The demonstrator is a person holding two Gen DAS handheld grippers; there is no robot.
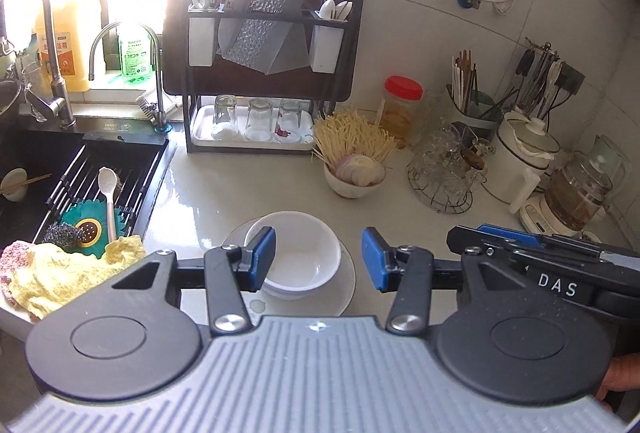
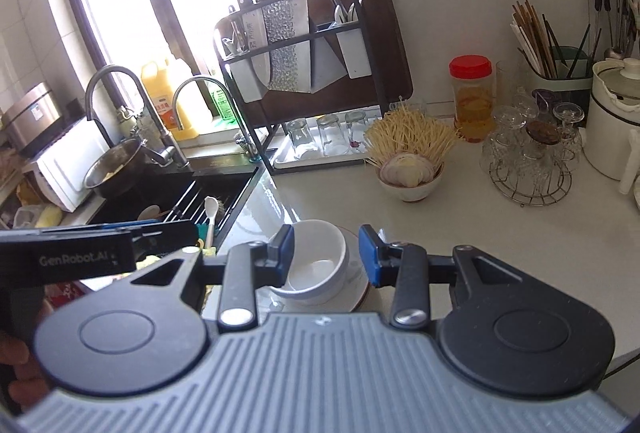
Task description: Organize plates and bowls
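Observation:
A white bowl (image 1: 298, 253) (image 2: 316, 261), nested in a second one, stands on a white plate (image 1: 346, 289) (image 2: 356, 275) near the counter's front edge. My left gripper (image 1: 319, 259) hovers over the stack, open. Its left pad overlaps the bowl's rim in the picture, with nothing gripped. My right gripper (image 2: 327, 255) hangs open over the same stack from the right side. Another bowl (image 1: 354, 185) (image 2: 412, 189), holding onion slices and enoki mushrooms, sits farther back. A small bowl (image 1: 14, 185) with chopsticks lies in the sink.
The black sink (image 1: 120, 149) with a roll-up rack, spoon (image 1: 108, 193), scrubbers and yellow cloth lies left. A knife and glass rack (image 1: 256, 73) stands behind. A red-lidded jar (image 1: 402, 109), a wire stand of glasses (image 1: 444, 169), a white pot and a kettle fill the right.

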